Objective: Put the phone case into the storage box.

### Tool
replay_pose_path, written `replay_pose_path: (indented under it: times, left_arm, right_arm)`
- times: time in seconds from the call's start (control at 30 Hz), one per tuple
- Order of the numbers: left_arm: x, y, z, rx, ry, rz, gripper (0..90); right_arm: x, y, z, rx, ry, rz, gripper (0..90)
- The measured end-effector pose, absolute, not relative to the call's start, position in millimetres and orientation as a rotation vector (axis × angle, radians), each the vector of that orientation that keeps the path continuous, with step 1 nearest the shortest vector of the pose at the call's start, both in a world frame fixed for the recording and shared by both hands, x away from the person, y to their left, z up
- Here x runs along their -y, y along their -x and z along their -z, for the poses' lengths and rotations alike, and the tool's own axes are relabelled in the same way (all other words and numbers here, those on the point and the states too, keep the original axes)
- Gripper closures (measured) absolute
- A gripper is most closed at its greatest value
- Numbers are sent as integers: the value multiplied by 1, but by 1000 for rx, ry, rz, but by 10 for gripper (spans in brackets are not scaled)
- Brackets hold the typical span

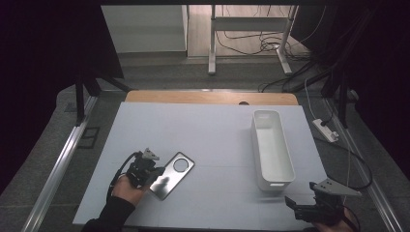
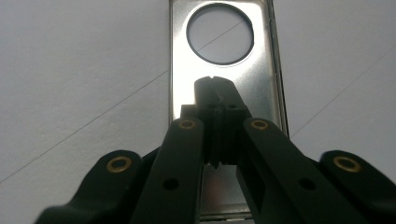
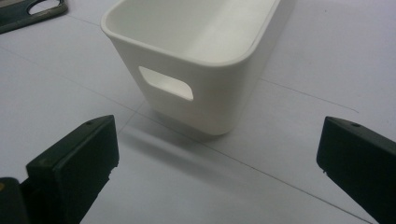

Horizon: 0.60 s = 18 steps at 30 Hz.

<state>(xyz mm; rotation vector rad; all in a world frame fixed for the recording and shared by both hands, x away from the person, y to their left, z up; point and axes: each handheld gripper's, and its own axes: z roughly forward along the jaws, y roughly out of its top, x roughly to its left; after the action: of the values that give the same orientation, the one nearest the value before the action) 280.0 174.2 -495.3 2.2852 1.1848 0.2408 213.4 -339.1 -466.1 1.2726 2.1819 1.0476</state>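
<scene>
Black jaws of the left gripper sit closest to us, pressed tight together over a shiny metal plate. They look shut on the near part of that plate, though I cannot tell for sure how hard they pinch it. The metal plate has one big round hole near its far end. It lies flat on the white counter. I can read no words, brand or label on it.

Seen from above, the plate is to the left of the long white bin, well apart from it. A person's left hand in a dark sleeve holds the gripper at the plate's near end.

On the other side of the bin, near its closest end, is the right gripper. Its jaws stand wide open with nothing between them. From there the bin shows a little handle hole in its end wall. The bin has no writing that I can see.
</scene>
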Motion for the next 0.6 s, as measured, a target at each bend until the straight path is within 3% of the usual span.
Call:
replay_pose_path:
  times: [0.17, 0.27, 0.4, 0.47, 0.5, 0.53, 0.6]
  left_arm:
    - [-178, -281, 492, -1204, -2275, -271, 871]
    - [-184, -281, 488, -1217, -2262, -293, 742]
    - [-192, -282, 484, -1246, -2241, -321, 640]
    - [-194, -282, 483, -1253, -2236, -332, 520]
    - [-196, -282, 483, -1255, -2233, -333, 520]
    - [-199, -284, 483, -1257, -2230, -336, 430]
    - [-200, -284, 483, -1263, -2223, -331, 394]
  right_arm:
    - [339, -213, 466, -2178, -1275, -1049, 0]
    - [339, -213, 466, -2178, -1275, -1049, 0]
    - [340, -213, 466, -2177, -1277, -1049, 0]
    - [340, -213, 466, -2177, -1277, -1049, 0]
    - [339, -213, 466, -2177, -1275, -1050, 0]
    - [339, -213, 466, -2177, -1275, -1049, 0]
    - [339, -213, 466, -2177, -1275, -1050, 0]
